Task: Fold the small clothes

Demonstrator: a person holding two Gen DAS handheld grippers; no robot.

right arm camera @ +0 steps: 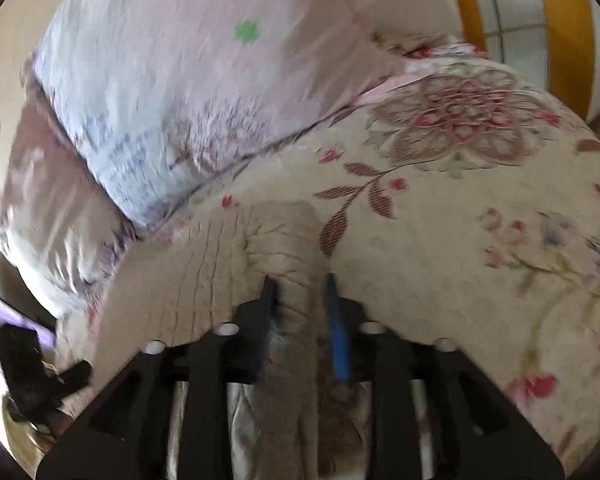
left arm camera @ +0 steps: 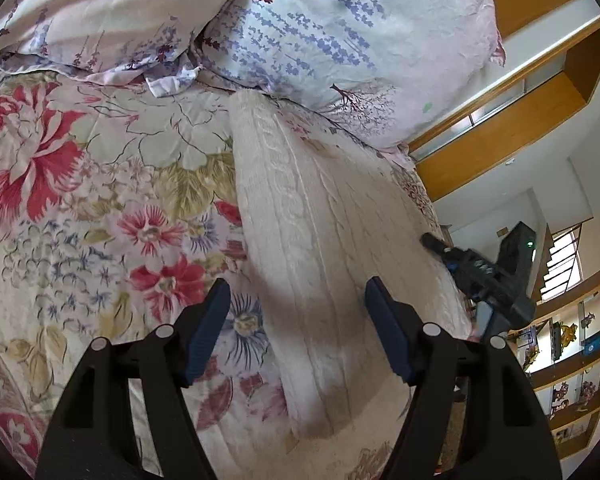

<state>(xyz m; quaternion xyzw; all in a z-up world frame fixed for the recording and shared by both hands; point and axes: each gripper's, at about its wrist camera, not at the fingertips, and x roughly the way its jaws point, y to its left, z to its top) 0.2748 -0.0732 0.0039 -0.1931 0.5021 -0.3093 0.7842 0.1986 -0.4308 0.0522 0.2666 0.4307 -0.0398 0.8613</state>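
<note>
The cream knitted garment point(left arm camera: 320, 240) lies as a long folded strip on the flowered bedspread point(left arm camera: 80, 200), its far end just below the lavender-print pillow point(left arm camera: 320, 32). The left gripper point(left arm camera: 298, 332) hovers over the strip's near end, its fingers wide and empty. The right gripper point(right arm camera: 298, 308) straddles a bunched fold with narrow fingers; blur hides whether they press it. If that fold is only loosely caught, lifting it could let the knit slip and the strip unroll, or the bedspread could be pinched along with it.
</note>
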